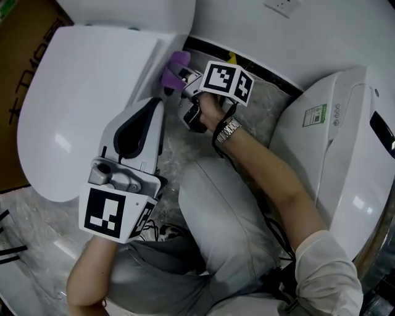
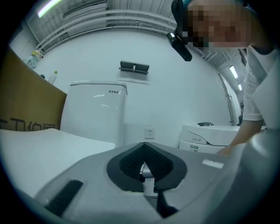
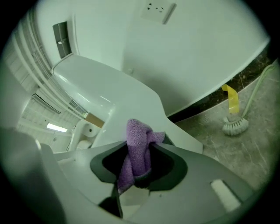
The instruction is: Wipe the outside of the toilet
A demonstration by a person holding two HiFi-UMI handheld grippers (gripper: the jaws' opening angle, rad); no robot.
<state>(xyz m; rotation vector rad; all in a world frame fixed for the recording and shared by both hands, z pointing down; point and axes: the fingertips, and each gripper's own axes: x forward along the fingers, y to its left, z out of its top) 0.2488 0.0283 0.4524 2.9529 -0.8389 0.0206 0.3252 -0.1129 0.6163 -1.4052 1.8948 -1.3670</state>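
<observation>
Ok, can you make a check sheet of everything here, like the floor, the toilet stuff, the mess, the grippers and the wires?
Surface: grey stone floor.
Job's things: white toilet, lid down; purple cloth at its side, near the tank.
Clutter: brush on the floor by the wall.
Grippers: right gripper shut on the cloth; left gripper shut, empty.
Cables: black cable beside the right arm.
Surroundings: second toilet, cardboard, socket on the white wall.

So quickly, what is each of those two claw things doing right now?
Left gripper: shut, nothing between its jaws.
Right gripper: shut on a purple fluffy cloth.
</observation>
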